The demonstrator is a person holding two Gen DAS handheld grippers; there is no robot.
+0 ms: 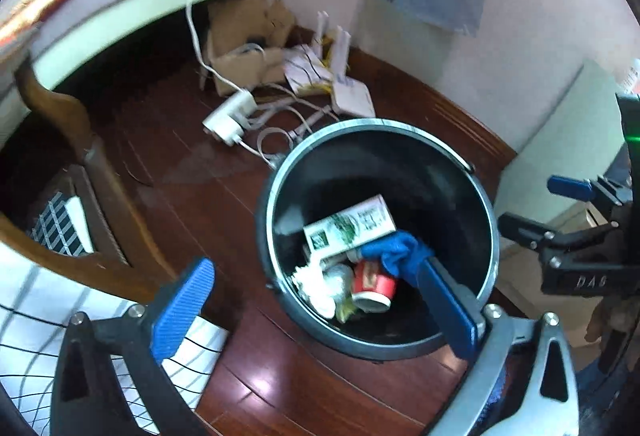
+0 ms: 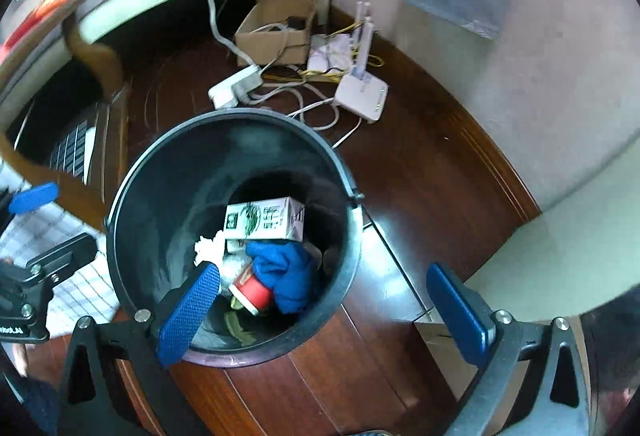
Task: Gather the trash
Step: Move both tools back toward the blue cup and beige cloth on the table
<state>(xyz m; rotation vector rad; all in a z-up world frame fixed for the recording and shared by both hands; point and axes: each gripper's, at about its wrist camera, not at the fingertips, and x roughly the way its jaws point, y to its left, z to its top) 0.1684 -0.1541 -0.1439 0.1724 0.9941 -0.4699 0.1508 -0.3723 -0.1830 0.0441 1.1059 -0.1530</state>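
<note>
A round dark trash bin (image 1: 280, 172) stands on the wooden floor; it also shows in the right wrist view (image 2: 132, 180). Inside lie a white and green carton (image 1: 352, 228) (image 2: 264, 222), a blue cloth (image 1: 400, 250) (image 2: 290, 276), a red paper cup (image 1: 374, 282) (image 2: 252, 290) and crumpled white tissue (image 1: 316, 282) (image 2: 208, 246). My left gripper (image 1: 320, 306) is open and empty above the bin's near rim. My right gripper (image 2: 324, 306) is open and empty above the bin's right rim. Each gripper shows at the edge of the other's view.
A cardboard box (image 2: 276, 24), a white power strip (image 2: 236, 86), a white router (image 2: 362, 96) and tangled cables lie on the floor behind the bin. A bed with a wooden frame (image 1: 64, 116) is at the left. A checked cloth (image 1: 40, 300) lies near left.
</note>
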